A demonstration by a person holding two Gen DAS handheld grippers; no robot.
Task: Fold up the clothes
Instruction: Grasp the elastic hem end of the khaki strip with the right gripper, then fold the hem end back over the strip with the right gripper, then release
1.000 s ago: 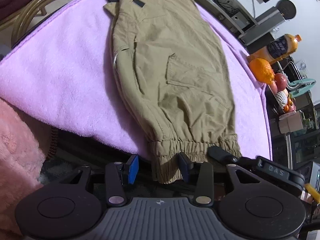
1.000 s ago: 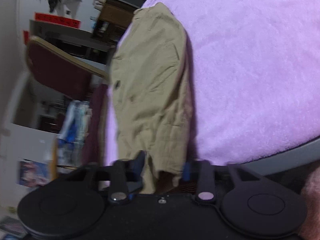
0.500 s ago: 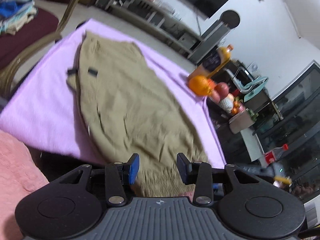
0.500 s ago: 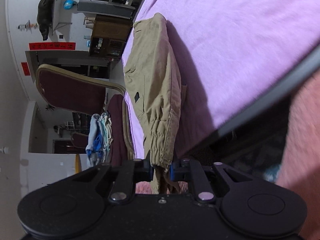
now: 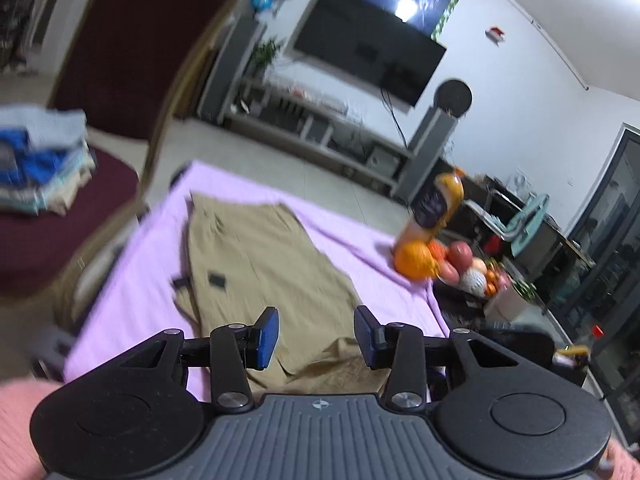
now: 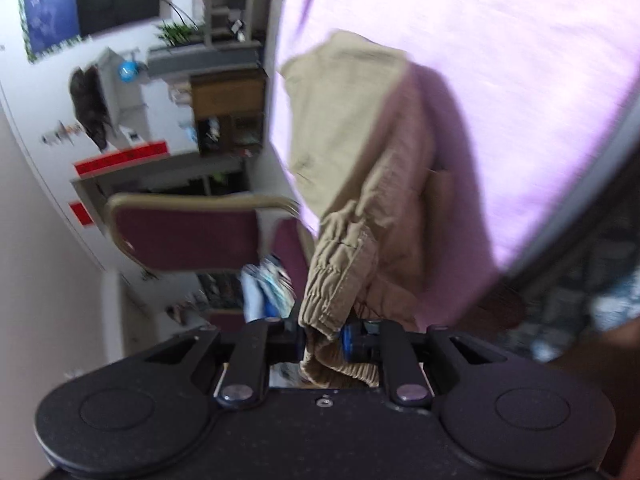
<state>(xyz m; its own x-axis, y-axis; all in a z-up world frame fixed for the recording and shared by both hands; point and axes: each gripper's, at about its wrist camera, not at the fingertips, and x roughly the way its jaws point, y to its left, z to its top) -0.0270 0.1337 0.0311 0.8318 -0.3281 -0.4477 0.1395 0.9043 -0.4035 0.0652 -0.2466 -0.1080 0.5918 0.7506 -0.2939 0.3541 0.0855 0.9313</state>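
Khaki cargo trousers [image 5: 256,268] lie lengthwise on a purple blanket [image 5: 132,292] over the table. My left gripper [image 5: 316,338] is open and empty, raised above the near end of the trousers. My right gripper [image 6: 323,340] is shut on the elastic cuff [image 6: 336,280] of the trousers and holds it lifted off the blanket [image 6: 500,80], so the leg hangs up toward the jaws. The rest of the trousers [image 6: 344,112] still rests on the blanket.
A maroon chair [image 5: 120,92] with a stack of folded clothes [image 5: 36,168] stands left of the table. An orange juice bottle [image 5: 436,208] and fruit [image 5: 416,260] sit at the far right corner. A TV and shelf stand behind.
My right gripper closed on the trouser cuff and lifted it off the blanket. My left gripper stayed open and rose and tilted up away from the cuff end.
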